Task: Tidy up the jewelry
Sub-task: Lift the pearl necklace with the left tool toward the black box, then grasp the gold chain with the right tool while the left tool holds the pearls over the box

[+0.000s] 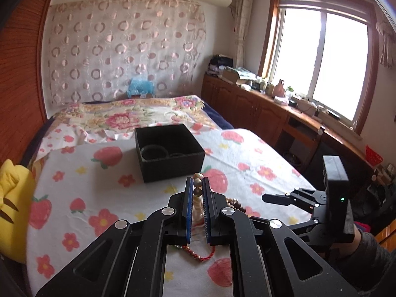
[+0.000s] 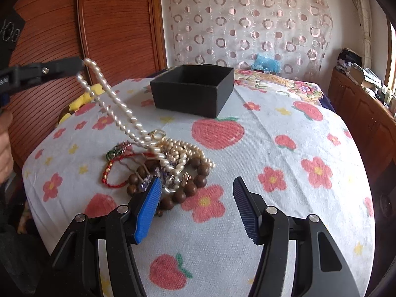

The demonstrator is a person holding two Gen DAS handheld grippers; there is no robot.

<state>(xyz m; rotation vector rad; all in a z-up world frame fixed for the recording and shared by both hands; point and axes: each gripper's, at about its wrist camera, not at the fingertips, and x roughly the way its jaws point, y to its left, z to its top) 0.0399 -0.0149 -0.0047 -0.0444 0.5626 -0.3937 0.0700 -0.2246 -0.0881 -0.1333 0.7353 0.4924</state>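
Note:
My left gripper (image 1: pixel 197 185) is shut on a pearl necklace (image 1: pixel 198 204), whose beads show between the blue pads. In the right wrist view the left gripper (image 2: pixel 79 64) holds the necklace (image 2: pixel 116 104) up at the left; the strand slopes down to a jewelry pile (image 2: pixel 173 153) on the bed. The pile holds a wooden bead bracelet (image 2: pixel 196 183) and a red cord bracelet (image 2: pixel 111 173). My right gripper (image 2: pixel 195 182) is open just right of the pile, nothing between its fingers. An open black box (image 1: pixel 170 163) (image 2: pixel 193 99) sits farther back with dark bangles (image 1: pixel 153 152) inside.
The bed sheet (image 2: pixel 272 136) has a strawberry and flower print. A yellow plush toy (image 1: pixel 12 198) lies at the bed's left edge. A wooden wardrobe (image 2: pixel 118 24) stands to the left, and a cluttered wooden cabinet (image 1: pixel 247 104) runs under the window on the right.

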